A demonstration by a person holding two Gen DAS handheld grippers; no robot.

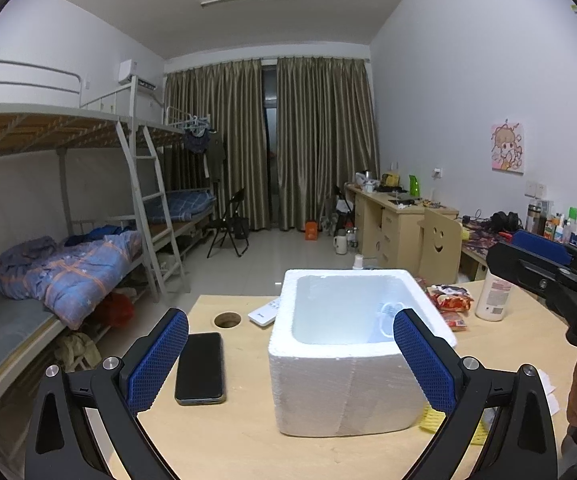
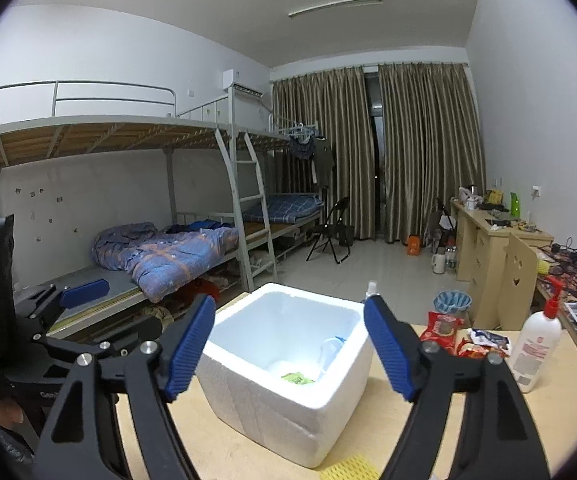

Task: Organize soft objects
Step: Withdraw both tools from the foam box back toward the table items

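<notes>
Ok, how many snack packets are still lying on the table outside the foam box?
3, clustered right of the foam box: an upright red packet, a white and blue packet beside it, and a red packet below that. More may be hidden behind the gripper finger.

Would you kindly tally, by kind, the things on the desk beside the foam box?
Phone: 1
Remote: 1
Lotion bottle: 1
Snack packets: at least 2, overlapping
Yellow cloth: 1
Total: at least 6

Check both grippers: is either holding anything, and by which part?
Nothing is held. The left gripper and right gripper both stand open and bare above the foam box.
</notes>
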